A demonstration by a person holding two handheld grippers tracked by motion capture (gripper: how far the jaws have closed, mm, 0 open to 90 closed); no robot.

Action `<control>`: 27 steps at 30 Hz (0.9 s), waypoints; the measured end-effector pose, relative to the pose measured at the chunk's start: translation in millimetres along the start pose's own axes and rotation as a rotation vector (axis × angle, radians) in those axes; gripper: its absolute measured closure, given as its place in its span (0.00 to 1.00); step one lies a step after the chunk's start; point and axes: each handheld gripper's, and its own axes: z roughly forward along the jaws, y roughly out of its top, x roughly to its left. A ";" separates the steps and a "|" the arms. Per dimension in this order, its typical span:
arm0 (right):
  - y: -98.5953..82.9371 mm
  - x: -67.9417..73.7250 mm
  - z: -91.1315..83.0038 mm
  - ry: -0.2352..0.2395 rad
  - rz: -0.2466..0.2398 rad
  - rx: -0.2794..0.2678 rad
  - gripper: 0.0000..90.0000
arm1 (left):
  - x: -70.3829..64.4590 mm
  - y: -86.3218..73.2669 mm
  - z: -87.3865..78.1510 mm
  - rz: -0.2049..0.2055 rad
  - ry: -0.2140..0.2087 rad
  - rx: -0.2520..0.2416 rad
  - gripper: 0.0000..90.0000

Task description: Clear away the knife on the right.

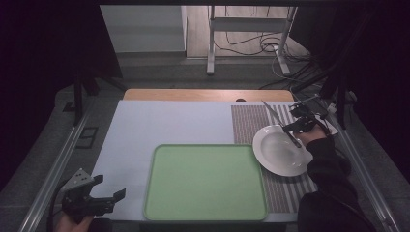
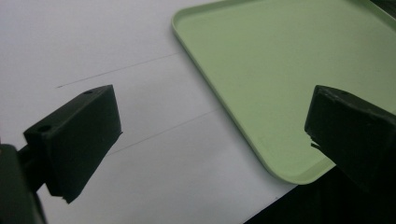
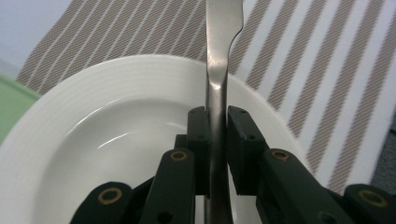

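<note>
On the bench, my right hand-held gripper (image 3: 217, 140) is clamped on a knife (image 3: 219, 60) above the white plate (image 1: 283, 150) on the striped mat (image 1: 251, 121), probably to set it down, while my left hand-held gripper (image 2: 210, 135) waits open beside the green tray (image 2: 280, 70).

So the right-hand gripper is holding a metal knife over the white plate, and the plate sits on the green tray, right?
Not quite. The right gripper does clamp the metal knife over the white plate, but the high view shows the plate resting on the striped placemat, beside the green tray, not on it.
</note>
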 end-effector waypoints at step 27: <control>-31.2 64.9 -13.5 0.090 -0.118 0.007 0.89 | -0.9 0.2 0.1 0.007 0.005 0.004 0.04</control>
